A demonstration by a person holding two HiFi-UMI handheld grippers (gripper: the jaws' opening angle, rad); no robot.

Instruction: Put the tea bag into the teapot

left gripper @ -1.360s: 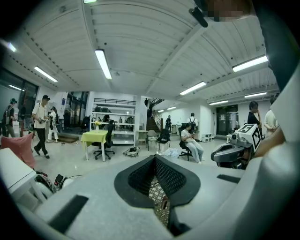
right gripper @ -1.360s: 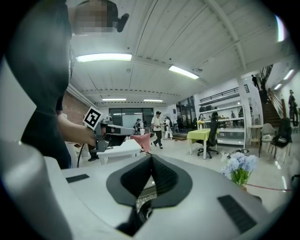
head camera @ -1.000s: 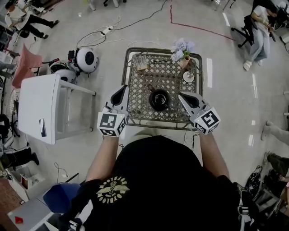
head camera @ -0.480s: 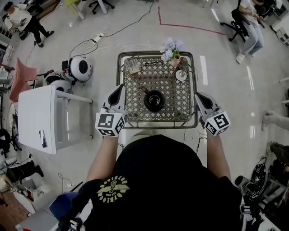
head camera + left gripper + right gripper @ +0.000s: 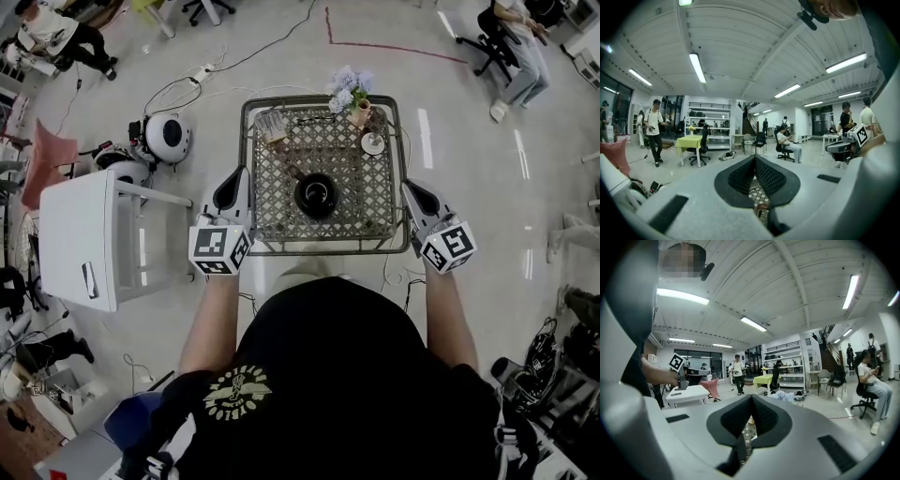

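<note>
While L tongs (image 5: 240,177) & R tongs (image 5: 410,187) hang closed — teapot (image 5: 316,195) sits on table (image 5: 279,208).

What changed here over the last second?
The right gripper swung from over the table, beside the teapot, out to the table's right edge, jaws shut and empty. Nothing was picked up or released. The left gripper kept its place at the left edge, and the teapot stayed mid-table.

Head view overlooks the table (image 5: 366,202); claw views skim it.
</note>
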